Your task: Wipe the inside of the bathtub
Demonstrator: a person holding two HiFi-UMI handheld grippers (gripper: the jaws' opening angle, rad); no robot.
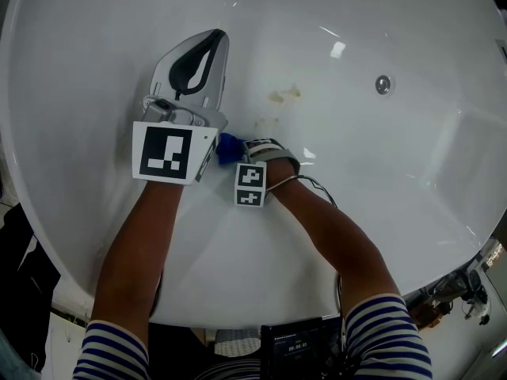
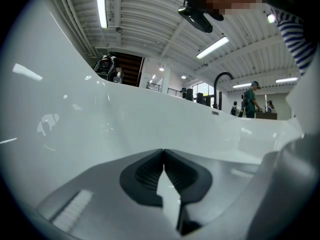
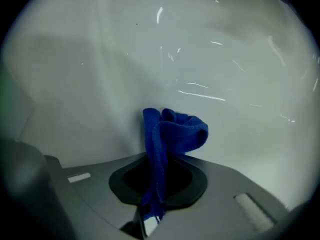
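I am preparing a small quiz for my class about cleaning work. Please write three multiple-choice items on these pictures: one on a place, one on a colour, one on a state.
1. Where are the brown stains in the tub?
A. on the rim
B. on the bottom, left of the drain in the head view
C. right of the drain

2. What colour is the cloth?
A. red
B. blue
C. white

3. How are the left tongs?
A. open
B. shut on the cloth
C. shut, empty

Answers:
1 B: the head view shows the stains on the white bottom, left of the drain.
2 B: the cloth is plainly blue in the right gripper view.
3 C: the left gripper view shows them closed with nothing between.
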